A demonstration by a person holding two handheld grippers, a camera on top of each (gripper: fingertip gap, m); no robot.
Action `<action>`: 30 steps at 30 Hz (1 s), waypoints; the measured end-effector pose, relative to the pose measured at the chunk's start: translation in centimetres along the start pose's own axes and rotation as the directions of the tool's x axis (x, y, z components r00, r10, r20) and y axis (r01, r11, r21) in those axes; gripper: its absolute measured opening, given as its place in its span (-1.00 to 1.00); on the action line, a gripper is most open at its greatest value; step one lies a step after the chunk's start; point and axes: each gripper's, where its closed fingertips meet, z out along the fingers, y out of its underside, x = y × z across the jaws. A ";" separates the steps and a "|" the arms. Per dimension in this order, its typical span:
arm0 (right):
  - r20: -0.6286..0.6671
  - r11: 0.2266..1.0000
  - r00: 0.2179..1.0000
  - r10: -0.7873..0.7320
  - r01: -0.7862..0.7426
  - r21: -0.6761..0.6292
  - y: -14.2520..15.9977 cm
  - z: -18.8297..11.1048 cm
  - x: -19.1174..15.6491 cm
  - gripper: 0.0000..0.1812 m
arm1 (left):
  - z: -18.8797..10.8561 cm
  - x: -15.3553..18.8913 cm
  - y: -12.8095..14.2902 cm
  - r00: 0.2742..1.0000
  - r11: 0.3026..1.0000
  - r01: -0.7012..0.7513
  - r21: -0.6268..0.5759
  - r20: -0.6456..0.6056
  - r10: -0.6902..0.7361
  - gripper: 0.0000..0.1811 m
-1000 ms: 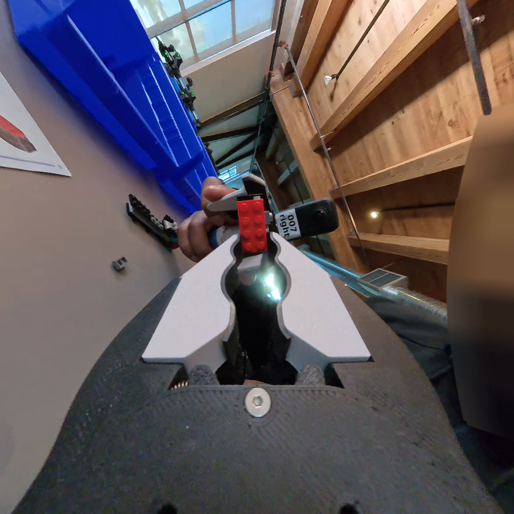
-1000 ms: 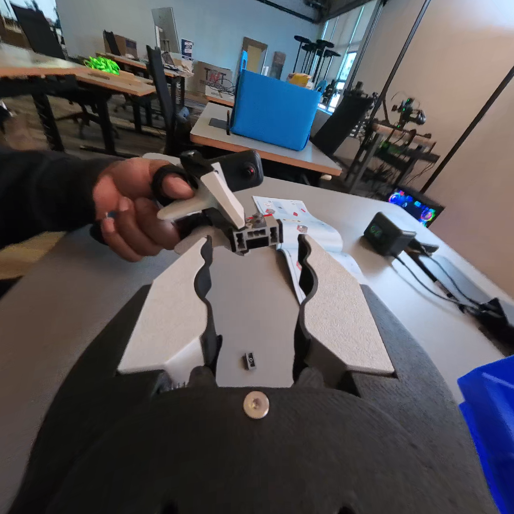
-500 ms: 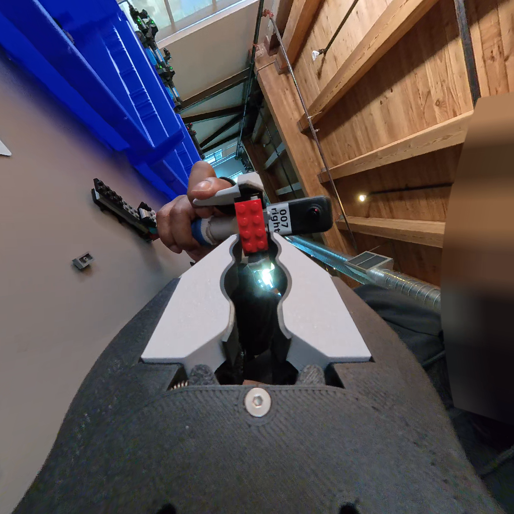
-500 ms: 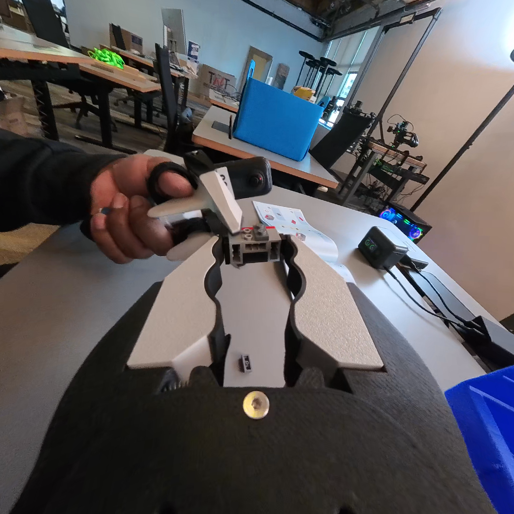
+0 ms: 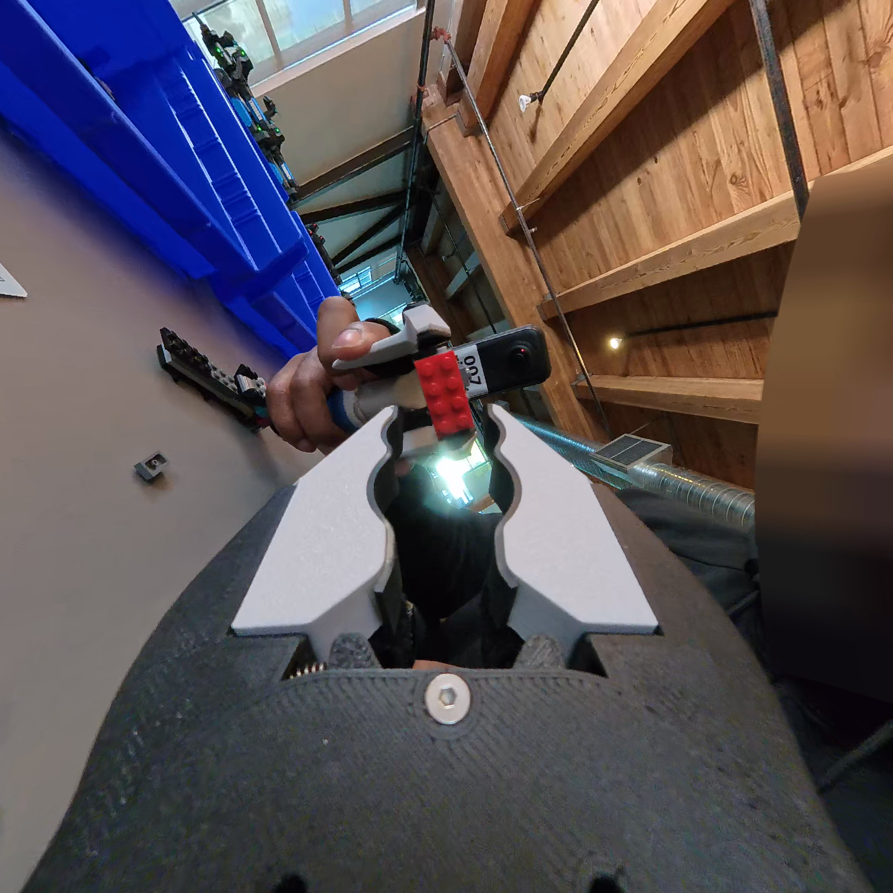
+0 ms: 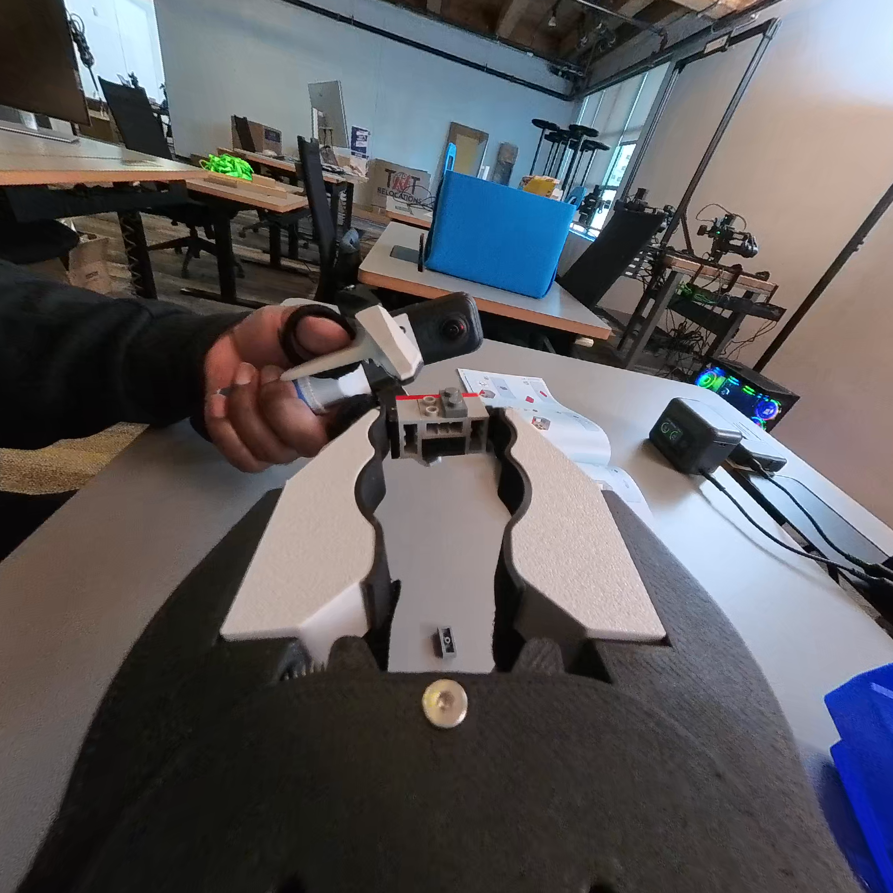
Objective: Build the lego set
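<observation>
A small lego assembly [image 6: 437,427], grey bricks with a red plate on top, sits between the fingertips of my right gripper [image 6: 439,419], which is shut on it above the table [image 6: 121,546]. In the left wrist view the red studded plate [image 5: 444,394] faces the camera. My left gripper [image 5: 443,418] is open, its jaws apart on either side of the plate. The hand on the left gripper [image 6: 270,386] shows close behind the assembly in the right wrist view.
A long black and grey lego strip [image 5: 212,381] and a small grey piece [image 5: 151,466] lie on the table. Blue bins [image 5: 145,145] stand behind them. An instruction booklet [image 6: 546,415], a black power box [image 6: 691,435] and cables lie to the right. It is some 11 cm from my left tips to the small grey piece [image 5: 151,466]. It is also in sight in the right wrist view [image 6: 446,637].
My right gripper closed on the assembly. My left gripper, shut on it before, has opened its jaws and let go.
</observation>
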 end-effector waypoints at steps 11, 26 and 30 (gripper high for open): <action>-0.020 1.000 1.000 -0.020 0.020 -0.017 0.3 0.1 0.2 -0.51 | 0.4 -0.3 0.7 1.000 0.999 0.018 -0.034 0.002 -0.018 -0.73; -0.030 0.999 0.999 -0.017 0.016 -0.038 0.6 0.5 0.1 -0.51 | 0.3 -0.3 0.4 1.000 1.000 0.027 -0.009 -0.004 -0.027 -0.80; -0.026 0.998 1.000 0.005 -0.007 -0.063 0.8 0.6 0.1 -0.47 | 0.0 -0.5 0.0 1.000 1.000 0.020 0.012 0.010 -0.020 -0.81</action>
